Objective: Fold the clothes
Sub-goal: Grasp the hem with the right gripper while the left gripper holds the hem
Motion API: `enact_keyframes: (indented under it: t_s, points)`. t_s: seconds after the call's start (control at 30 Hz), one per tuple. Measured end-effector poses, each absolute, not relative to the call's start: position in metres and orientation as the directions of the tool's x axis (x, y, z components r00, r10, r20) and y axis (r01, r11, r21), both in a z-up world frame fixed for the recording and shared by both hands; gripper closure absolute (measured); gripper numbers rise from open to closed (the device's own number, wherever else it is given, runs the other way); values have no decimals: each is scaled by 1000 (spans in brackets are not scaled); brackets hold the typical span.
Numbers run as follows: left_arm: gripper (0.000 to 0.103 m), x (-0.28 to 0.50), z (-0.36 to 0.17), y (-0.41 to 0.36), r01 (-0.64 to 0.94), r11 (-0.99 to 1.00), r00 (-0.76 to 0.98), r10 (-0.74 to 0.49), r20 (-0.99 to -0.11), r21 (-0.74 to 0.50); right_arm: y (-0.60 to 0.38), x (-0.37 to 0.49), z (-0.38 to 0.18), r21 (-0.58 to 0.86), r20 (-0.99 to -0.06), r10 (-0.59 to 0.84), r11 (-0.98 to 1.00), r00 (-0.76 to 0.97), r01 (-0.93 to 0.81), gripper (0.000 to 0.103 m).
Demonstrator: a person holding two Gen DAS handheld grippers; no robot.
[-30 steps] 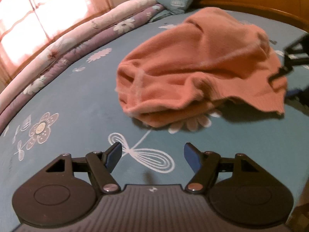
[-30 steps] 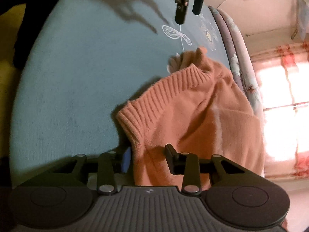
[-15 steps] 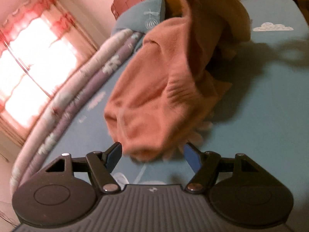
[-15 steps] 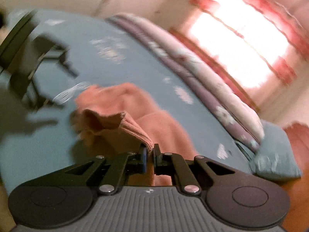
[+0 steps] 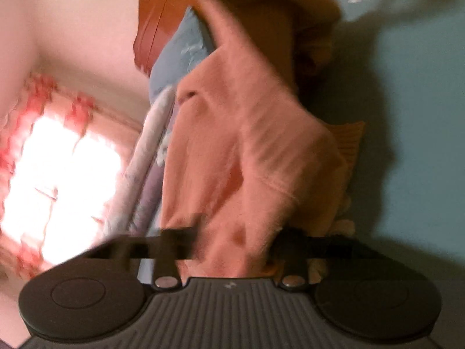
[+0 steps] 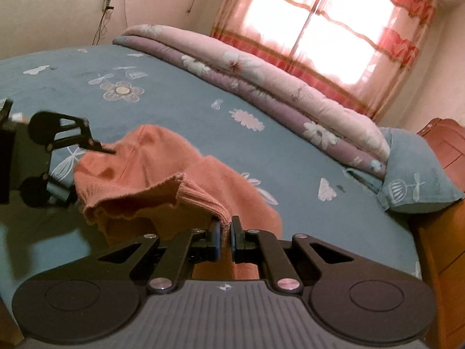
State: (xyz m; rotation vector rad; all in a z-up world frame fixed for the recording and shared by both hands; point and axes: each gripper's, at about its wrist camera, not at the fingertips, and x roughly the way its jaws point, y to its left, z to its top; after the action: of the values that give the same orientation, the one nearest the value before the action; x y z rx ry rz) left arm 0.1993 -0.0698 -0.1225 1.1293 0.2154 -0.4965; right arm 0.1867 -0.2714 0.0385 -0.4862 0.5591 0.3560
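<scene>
Ribbed knit sits pinched between the closed fingers of the right gripper (image 6: 223, 237), which grips the hem of the orange sweater (image 6: 162, 180) and holds that edge up off the bed. From there the sweater sags across to the left gripper (image 6: 87, 171), whose fingers stand wide apart with a bunched fold of the fabric lying between them (whether they actually squeeze it, I cannot tell; the left wrist view is blurred). Beneath the garment spreads a blue bedsheet (image 6: 180, 101) printed with white flowers and butterflies. Farther off, a rolled floral quilt (image 6: 261, 78) runs along the far side of the bed, ending near a blue pillow (image 6: 415, 186) against the wooden headboard (image 6: 444, 142). Behind that, a bright window (image 6: 319, 26) glows through red-patterned curtains.
</scene>
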Motion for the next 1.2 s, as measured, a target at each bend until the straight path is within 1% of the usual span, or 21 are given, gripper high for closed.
enact_keyframes:
  t_s: [0.03, 0.07, 0.13, 0.2, 0.27, 0.3, 0.33, 0.37, 0.4, 0.43, 0.5, 0.6, 0.67, 0.77, 0.87, 0.93, 1.0, 1.03, 1.13, 1.17, 1.2]
  points:
    - [94, 202, -115, -69, 504, 380, 862, -276, -425, 776, -272, 187, 35, -332, -586, 192, 829, 787, -450, 94]
    - [94, 205, -107, -66, 511, 431, 859, -285, -425, 744, -272, 187, 32, -325, -593, 195, 830, 781, -454, 94]
    - [96, 210, -93, -60, 484, 497, 875, -283, -392, 720, -272, 185, 24, -305, -601, 203, 836, 773, -457, 94]
    - [96, 216, -81, -56, 463, 541, 886, -271, -376, 702, -272, 182, 16, -282, -606, 212, 844, 767, -456, 91]
    - [96, 226, -68, -53, 463, 600, 884, -262, -387, 652, -272, 178, 7, -259, -611, 221, 852, 760, -455, 88]
    - [96, 230, -63, -54, 461, 616, 884, -259, -388, 639, -272, 177, 3, -247, -613, 225, 856, 757, -455, 80]
    - [96, 234, -58, -54, 458, 631, 885, -256, -389, 626, -272, 175, -1, -236, -615, 230, 859, 754, -454, 74]
    - [96, 238, -55, -56, 452, 638, 887, -250, -387, 623, -272, 173, -5, -224, -617, 234, 863, 751, -454, 64]
    - [96, 241, -51, -58, 449, 643, 889, -248, -385, 621, -273, 172, -9, -212, -620, 239, 866, 748, -453, 58]
    - [96, 245, -48, -60, 445, 648, 890, -246, -383, 618, -273, 170, -13, -201, -622, 244, 869, 744, -452, 57]
    - [96, 251, -41, -64, 437, 657, 894, -241, -378, 614, -273, 166, -22, -177, -625, 253, 875, 738, -450, 48]
    - [96, 259, -35, -70, 433, 666, 895, -236, -379, 608, -271, 161, -33, -131, -626, 273, 887, 731, -443, 44]
    - [96, 264, -31, -74, 431, 671, 895, -233, -380, 604, -265, 155, -39, -103, -619, 284, 895, 732, -434, 39]
    - [96, 272, -26, -80, 427, 679, 896, -228, -381, 598, -245, 143, -54, -146, -596, 256, 897, 761, -416, 39]
    - [96, 278, -22, -83, 426, 676, 896, -224, -383, 601, -225, 133, -67, -234, -540, 177, 908, 823, -349, 38]
    - [95, 281, -19, -83, 428, 683, 894, -223, -389, 592, -212, 134, -78, -275, -521, 126, 911, 844, -306, 38]
    - [95, 283, -18, -82, 430, 690, 891, -224, -394, 581, -199, 138, -89, -314, -520, 105, 899, 848, -304, 38]
    - [95, 285, -17, -82, 431, 691, 891, -223, -396, 580, -192, 140, -94, -354, -517, 79, 887, 853, -297, 38]
    - [95, 287, -16, -80, 430, 699, 890, -222, -398, 571, -169, 145, -112, -510, -468, 16, 812, 883, -285, 40]
    - [95, 288, -16, -79, 430, 702, 889, -221, -400, 568, -164, 147, -117, -546, -456, -5, 791, 890, -275, 44]
    - [95, 288, -16, -78, 429, 703, 890, -220, -401, 568, -161, 150, -120, -572, -451, -20, 774, 892, -272, 63]
